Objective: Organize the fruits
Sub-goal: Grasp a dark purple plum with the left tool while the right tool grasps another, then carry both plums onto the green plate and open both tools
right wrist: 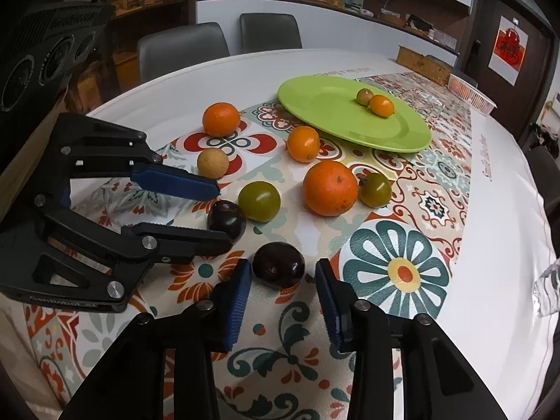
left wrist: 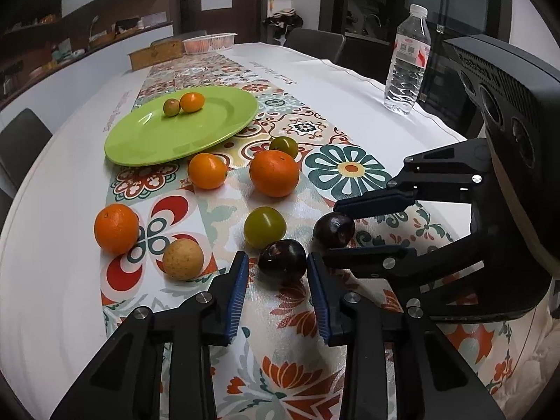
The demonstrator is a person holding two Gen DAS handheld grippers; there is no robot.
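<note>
Two dark plums lie on the patterned cloth near the front. My left gripper (left wrist: pixel 276 262) is shut on one plum (left wrist: pixel 281 257), its blue pads against the sides. Seen from the right wrist, this plum (right wrist: pixel 225 218) sits between the left gripper's fingertips (right wrist: pixel 210 189). My right gripper (right wrist: pixel 283 273) is shut on the other plum (right wrist: pixel 278 262), which still rests on the cloth. A green plate (left wrist: pixel 157 140) farther back holds a small orange (left wrist: pixel 191 101) and a small green fruit (left wrist: pixel 171 106). Loose oranges (left wrist: pixel 274 173), green fruits (left wrist: pixel 265 226) and a tan fruit (left wrist: pixel 183 259) lie between.
A water bottle (left wrist: pixel 406 52) stands at the table's right edge. A clear tray (left wrist: pixel 209 42) and a cork-coloured box (left wrist: pixel 155 54) sit at the far end. Chairs (right wrist: pixel 182 49) stand along the sides.
</note>
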